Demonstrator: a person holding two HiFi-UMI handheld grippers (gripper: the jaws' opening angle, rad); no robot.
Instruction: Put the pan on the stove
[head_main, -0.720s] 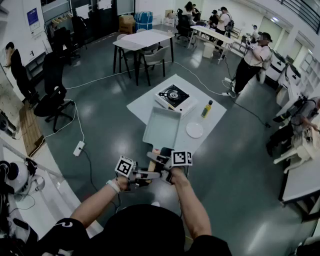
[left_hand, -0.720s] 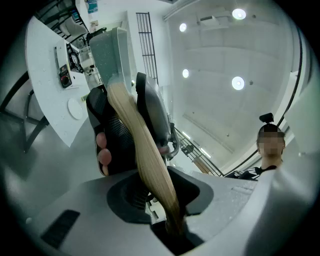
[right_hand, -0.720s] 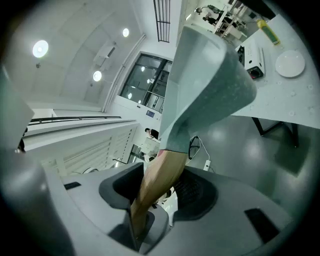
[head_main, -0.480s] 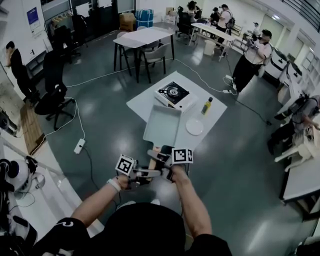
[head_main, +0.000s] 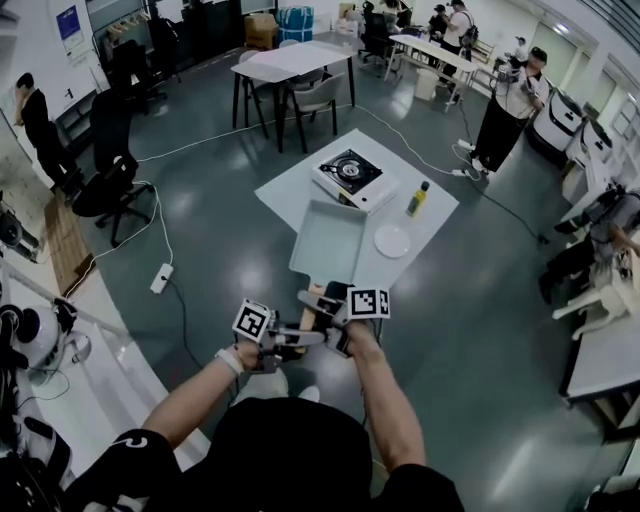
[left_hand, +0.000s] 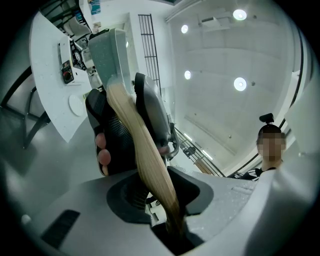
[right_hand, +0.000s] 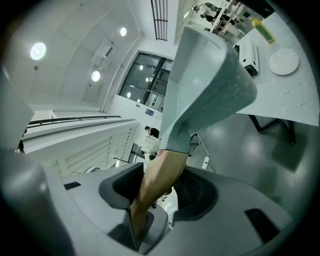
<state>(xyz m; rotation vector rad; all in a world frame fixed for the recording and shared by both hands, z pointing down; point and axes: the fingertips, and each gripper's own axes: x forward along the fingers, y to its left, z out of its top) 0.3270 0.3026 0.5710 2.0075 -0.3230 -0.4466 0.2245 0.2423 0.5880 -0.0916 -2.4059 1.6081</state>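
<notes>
A square grey-green pan (head_main: 327, 240) with a wooden handle (head_main: 317, 306) is held in the air at the near edge of the white table (head_main: 290, 195). My left gripper (head_main: 303, 337) is shut on the handle's end (left_hand: 145, 165). My right gripper (head_main: 322, 306) is shut on the same handle (right_hand: 157, 185), closer to the pan body (right_hand: 205, 85). The stove (head_main: 352, 178), white with a black burner, stands at the table's far side, well beyond the pan. In the left gripper view the right gripper (left_hand: 150, 110) and its gloved hand (left_hand: 112, 142) show past the handle.
On the table's right part stand a yellow bottle (head_main: 417, 198) and a white plate (head_main: 392, 241). Another table with chairs (head_main: 292, 62) is further back. A cable and power strip (head_main: 160, 278) lie on the floor at the left. People stand around the room's edges.
Both grippers keep their hold on the pan handle. The whole scene sits slightly higher in the head view, with the table a little nearer.
</notes>
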